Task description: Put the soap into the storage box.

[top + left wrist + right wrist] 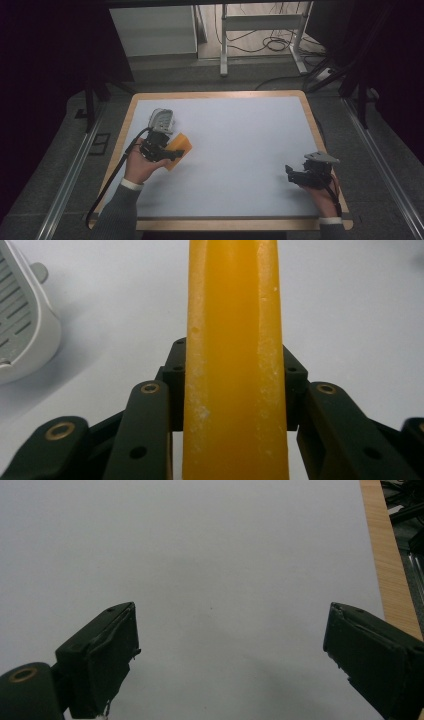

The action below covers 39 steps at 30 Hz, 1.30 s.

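Nearest you, your right gripper point(295, 176) hovers low over the front right of the tabletop point(240, 150), its fingers point(100, 655) spread wide with nothing but bare white surface between them; the wooden edge runs just off to its right. On the other side, your left gripper point(167, 152) has its fingers point(150, 425) closed on an orange block point(235, 365), clamped across the narrow faces, with the block's long axis running straight out from the fingers and away from your hand. In the high view the block point(179, 148) sits at the left of the tabletop, jutting out to the right of that gripper. Just beyond it, toward the far left, lies a white slotted device point(161, 120), close to the block but seemingly apart from it. The left hand is the one already on the block; the right is well apart from it, so any handover or support would likely mean bringing the right across.
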Available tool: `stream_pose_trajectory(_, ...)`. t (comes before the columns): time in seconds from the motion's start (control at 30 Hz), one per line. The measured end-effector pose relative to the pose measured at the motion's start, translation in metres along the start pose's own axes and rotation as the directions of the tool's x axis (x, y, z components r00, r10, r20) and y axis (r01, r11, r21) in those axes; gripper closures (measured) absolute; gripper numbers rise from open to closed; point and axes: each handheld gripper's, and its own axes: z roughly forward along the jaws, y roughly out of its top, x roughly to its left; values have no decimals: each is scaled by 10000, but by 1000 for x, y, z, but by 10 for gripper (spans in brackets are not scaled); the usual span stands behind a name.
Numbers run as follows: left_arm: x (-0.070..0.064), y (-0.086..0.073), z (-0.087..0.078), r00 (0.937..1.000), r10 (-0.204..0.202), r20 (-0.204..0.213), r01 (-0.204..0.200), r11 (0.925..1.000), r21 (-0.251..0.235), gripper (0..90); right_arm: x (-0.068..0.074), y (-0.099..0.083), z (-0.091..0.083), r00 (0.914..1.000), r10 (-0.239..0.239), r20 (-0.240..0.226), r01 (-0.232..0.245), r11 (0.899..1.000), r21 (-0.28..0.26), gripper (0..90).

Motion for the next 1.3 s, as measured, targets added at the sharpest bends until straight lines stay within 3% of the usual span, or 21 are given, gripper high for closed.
stream_pose_trajectory(0.3,8,10,-3,9999,-64,-137,62,9999,-151,611,-1,-1,0,10000,5,34,-5,10000,37,75)
stream_pose_trajectory(1.3,31,22,-1,9980,-472,-412,463,9987,-223,611,-2,-2,2,10000,-9,62,9,10000,90,75)
